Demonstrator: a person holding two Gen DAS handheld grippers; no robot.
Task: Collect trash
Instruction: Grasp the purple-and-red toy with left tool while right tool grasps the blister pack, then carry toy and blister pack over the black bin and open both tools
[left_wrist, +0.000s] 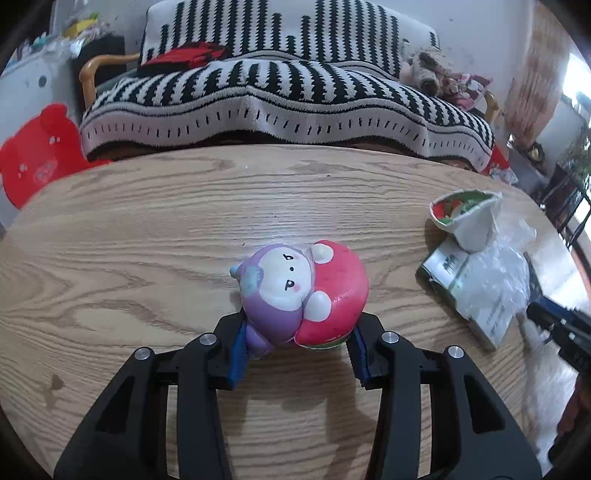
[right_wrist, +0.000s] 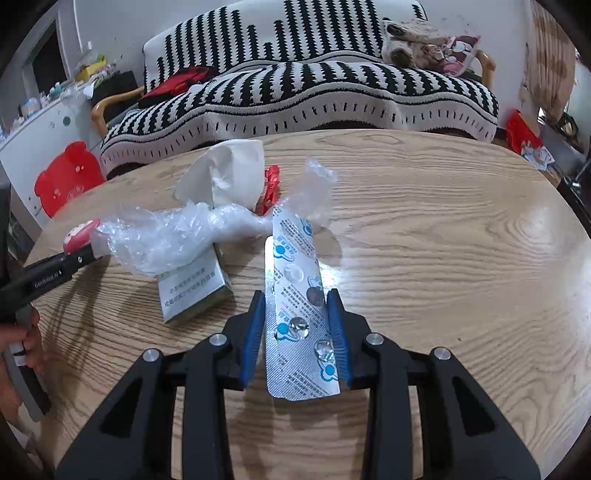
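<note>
Between the blue pads of the right gripper (right_wrist: 297, 332) stands an emptied pill blister strip (right_wrist: 299, 314); the pads bracket both long edges and appear to pinch it, with its far end reaching toward the crumpled clear plastic film (right_wrist: 173, 240).

Landmark: the small carton (right_wrist: 194, 291), lying flat on the wooden table (right_wrist: 443, 229).
- Plastic film: draped over the carton's far end.
- White tissue (right_wrist: 225, 173) and red wrapper (right_wrist: 269, 188): beyond the carton.
- Blister strip: just right of the carton.
- Crushed paper cup (left_wrist: 465, 218): at the carton's far end, left wrist view.
- Squishy toy (left_wrist: 299, 291): left of the carton, clamped by the left gripper (left_wrist: 295, 350).

Step in hand, as judged: one item secured per gripper, collection under way. Next move calls for carrying both to a trash receptacle; none is visible. The thin strip may slip; hold pressure steady.
</note>
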